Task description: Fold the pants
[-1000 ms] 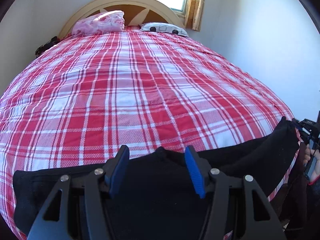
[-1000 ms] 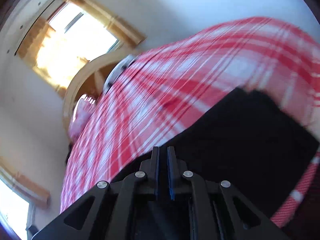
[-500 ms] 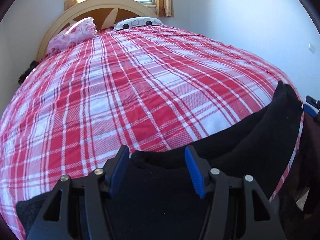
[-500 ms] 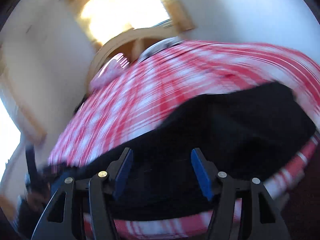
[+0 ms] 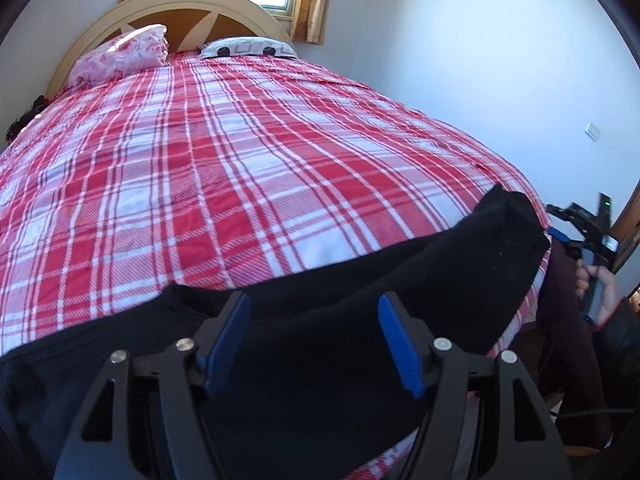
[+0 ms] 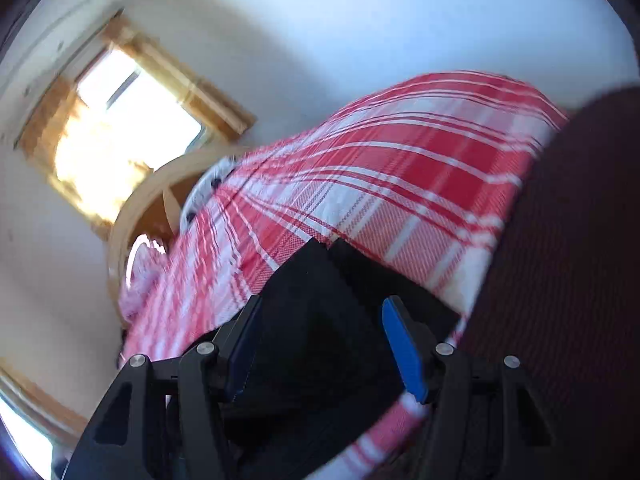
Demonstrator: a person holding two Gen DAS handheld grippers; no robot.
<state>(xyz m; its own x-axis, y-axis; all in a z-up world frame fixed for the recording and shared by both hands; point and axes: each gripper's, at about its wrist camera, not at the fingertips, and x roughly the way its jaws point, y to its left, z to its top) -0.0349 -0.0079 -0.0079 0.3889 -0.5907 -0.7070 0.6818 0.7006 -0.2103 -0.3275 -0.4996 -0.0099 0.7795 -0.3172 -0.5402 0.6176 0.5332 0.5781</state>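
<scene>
A: Left gripper (image 5: 314, 344): jaws spread wide, nothing between them, poised over the black pants (image 5: 360, 308). Pants lie along the near edge of the plaid bedspread (image 5: 248, 168), close to the drop.

B: Long axis?

A: Crosswise to the bed, running left to right along that near edge. Left end spreads broad and flat under the gripper; right end tapers to a doubled-over corner that points toward the far right side of the bed. Which end is the waistband, I cannot tell.

B: Right gripper (image 6: 324, 350)?

A: Also wide apart, empty, tilted over that right-hand end of the pants. View is blurred.

B: Risks?

A: Dark fabric hides the layers, so a pinch may catch only the top ply and the fold skews. Judging by how near the edge it sits, a tug could also drag the pants off the bed, or snag the bedspread with them.
</scene>
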